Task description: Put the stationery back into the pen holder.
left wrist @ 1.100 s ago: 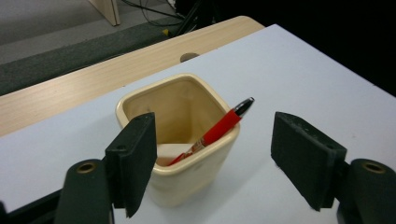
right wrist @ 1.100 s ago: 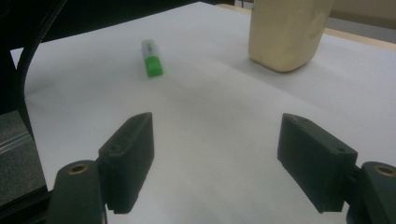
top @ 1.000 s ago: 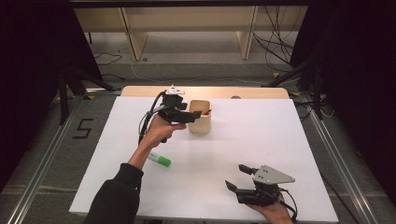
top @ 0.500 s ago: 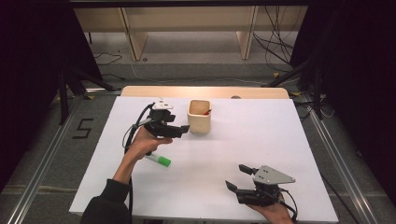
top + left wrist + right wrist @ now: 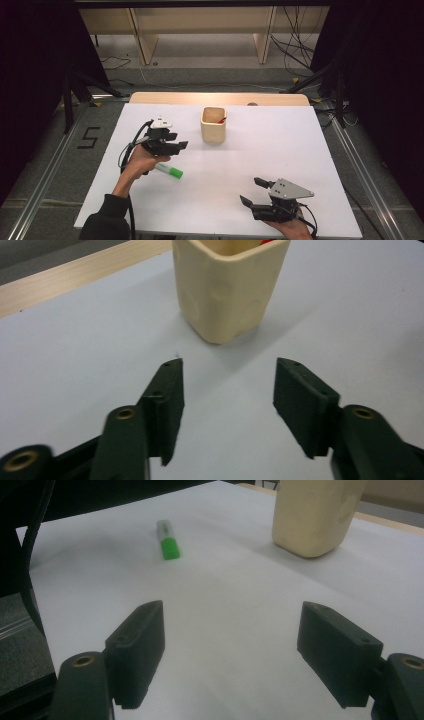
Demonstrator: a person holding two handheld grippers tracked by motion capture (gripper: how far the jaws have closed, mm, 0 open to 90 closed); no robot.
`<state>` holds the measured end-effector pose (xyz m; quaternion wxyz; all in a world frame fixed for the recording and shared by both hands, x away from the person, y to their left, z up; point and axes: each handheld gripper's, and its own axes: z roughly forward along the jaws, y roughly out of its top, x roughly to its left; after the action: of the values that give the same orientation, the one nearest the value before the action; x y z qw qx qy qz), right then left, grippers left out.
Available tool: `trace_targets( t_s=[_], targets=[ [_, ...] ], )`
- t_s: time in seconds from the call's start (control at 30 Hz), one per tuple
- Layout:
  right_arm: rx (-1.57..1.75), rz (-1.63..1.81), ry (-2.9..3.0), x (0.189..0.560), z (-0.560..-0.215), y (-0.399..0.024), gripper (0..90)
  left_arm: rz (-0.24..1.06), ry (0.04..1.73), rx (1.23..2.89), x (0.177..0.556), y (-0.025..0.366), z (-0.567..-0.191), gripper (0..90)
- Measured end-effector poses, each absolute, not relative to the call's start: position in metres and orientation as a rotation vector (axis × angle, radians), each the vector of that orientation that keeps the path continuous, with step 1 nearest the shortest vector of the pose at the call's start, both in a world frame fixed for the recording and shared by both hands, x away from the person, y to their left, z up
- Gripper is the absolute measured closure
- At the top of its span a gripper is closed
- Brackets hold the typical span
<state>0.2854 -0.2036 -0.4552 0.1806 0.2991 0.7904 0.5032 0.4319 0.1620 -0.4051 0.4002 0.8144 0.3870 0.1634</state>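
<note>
Lying on the white desk [image 5: 300,150] just below the left tongs [image 5: 176,141], the green-capped marker [image 5: 169,171] points its cap toward the middle of the desk, far nearer the left hand than the right tongs [image 5: 252,191]. Both tongs are released and empty; the left jaws have just been closing on nothing. Inside the beige cup [image 5: 213,125] something red [image 5: 220,120] is hard to identify.
</note>
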Motion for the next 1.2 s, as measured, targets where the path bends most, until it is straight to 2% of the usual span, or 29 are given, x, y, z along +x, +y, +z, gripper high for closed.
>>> trace_targets(
  t_s=[0.2,0.27,0.3,0.9,1.2],
  targets=[
    [0.846,1.422,2.233,0.285,-0.455,-0.204,27.6,0.436,1.044,2.104,0.436,0.172,-0.417,79.9],
    [0.846,1.423,2.231,0.285,-0.455,-0.204,27.6,0.446,1.073,2.105,0.438,0.176,-0.421,87.8],
    [0.845,1.421,2.23,0.285,-0.455,-0.204,27.6,0.444,1.086,2.114,0.439,0.179,-0.423,89.0],
    [0.86,1.424,2.231,0.286,-0.456,-0.204,24.9,0.419,1.188,2.262,0.447,0.198,-0.465,89.1],
    [0.872,1.431,2.223,0.286,-0.455,-0.205,22.0,0.397,1.207,2.317,0.447,0.2,-0.474,89.1]
  ],
)
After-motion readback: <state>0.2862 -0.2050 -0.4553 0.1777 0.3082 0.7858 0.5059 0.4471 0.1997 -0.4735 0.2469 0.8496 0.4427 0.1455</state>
